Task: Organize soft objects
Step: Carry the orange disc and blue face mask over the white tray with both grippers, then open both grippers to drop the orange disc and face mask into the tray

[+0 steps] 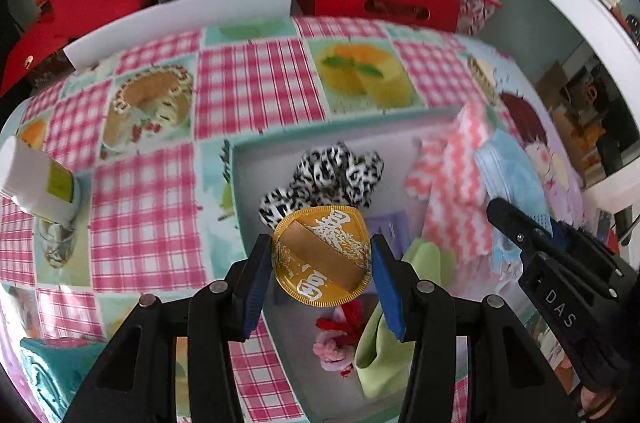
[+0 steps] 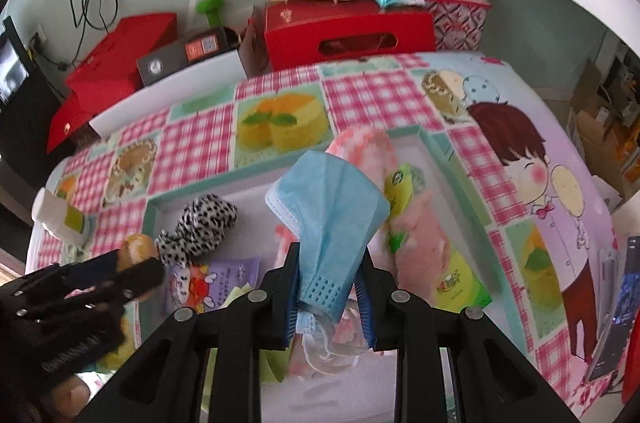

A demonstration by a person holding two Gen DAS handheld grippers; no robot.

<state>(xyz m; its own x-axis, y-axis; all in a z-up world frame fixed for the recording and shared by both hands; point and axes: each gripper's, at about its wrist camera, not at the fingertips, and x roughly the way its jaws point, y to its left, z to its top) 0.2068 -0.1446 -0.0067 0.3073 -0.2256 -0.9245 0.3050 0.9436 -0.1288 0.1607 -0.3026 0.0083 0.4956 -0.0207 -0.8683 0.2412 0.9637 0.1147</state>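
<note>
Tray lies below both claws, already holding several soft items. Right claw is clamped on a blue face mask, lifted above the tray. Left claw grips a gold pouch between its pads. Judged step: carrying items for sorting. Next move calls for a free spot beneath each claw, then release.

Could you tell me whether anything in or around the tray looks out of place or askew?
Mildly: the pink-and-white cloth drapes over the tray rim rather than lying inside. The left gripper holds a gold foil disc, an odd fit among soft things.
</note>
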